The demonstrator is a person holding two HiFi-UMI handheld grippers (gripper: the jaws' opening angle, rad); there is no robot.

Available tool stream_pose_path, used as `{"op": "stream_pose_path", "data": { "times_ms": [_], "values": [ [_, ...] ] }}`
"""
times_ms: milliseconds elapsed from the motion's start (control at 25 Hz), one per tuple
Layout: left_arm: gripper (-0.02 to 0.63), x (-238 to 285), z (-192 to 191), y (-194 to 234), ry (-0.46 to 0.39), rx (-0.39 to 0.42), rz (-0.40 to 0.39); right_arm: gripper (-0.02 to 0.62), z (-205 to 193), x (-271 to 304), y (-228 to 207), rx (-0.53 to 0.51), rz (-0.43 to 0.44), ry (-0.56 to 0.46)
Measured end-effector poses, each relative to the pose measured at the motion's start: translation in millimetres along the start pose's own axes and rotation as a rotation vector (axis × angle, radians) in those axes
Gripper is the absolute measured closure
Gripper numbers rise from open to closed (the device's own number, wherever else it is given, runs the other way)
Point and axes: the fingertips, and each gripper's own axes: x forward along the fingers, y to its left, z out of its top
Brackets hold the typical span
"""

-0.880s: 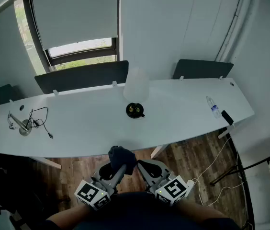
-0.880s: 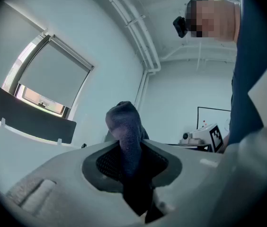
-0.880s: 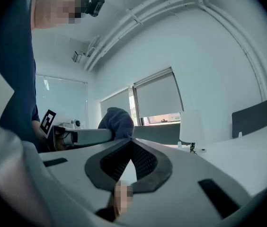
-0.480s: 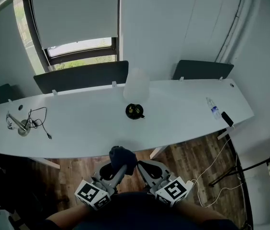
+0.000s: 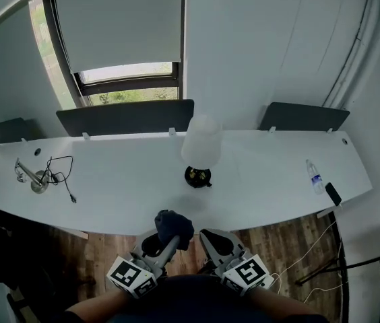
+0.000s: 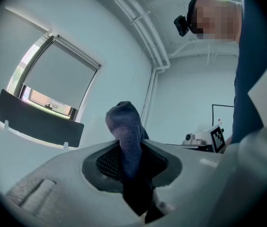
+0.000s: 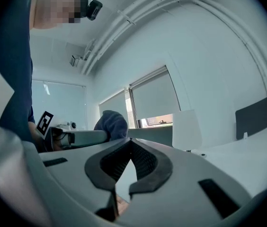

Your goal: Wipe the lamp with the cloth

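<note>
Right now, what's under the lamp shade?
A round black base stands directly below the white shade, resting on the white desk. Whatever joins base to shade is covered by the shade and cannot be seen.

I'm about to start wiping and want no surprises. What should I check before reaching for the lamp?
1. Cloth clamped in left gripper: ok.
2. Right gripper free to steady the lamp: ok, shut on nothing.
3. Lamp upright on desk: ok.
4. Desk bare close around the lamp's base: ok.
5. Grippers at the lamp: not ok, both hang short of the near desk edge.
6. Lamp switched off: cannot tell.
</note>
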Motion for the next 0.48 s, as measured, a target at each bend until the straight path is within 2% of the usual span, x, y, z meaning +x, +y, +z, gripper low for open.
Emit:
{"op": "stream_pose_path", "data": {
  "times_ms": [160, 480],
  "values": [
    [0.505, 45.1, 4.9, 16.7, -0.003, 0.014, 0.051, 0.586, 14.6, 16.6, -47.3, -0.017, 0.042, -0.019],
    [0.505, 130.0, 6.3, 45.4, -0.016, 0.026, 0.155, 0.586, 19.9, 38.5, -139.8, -0.005, 0.1, -0.004]
  ]
}}
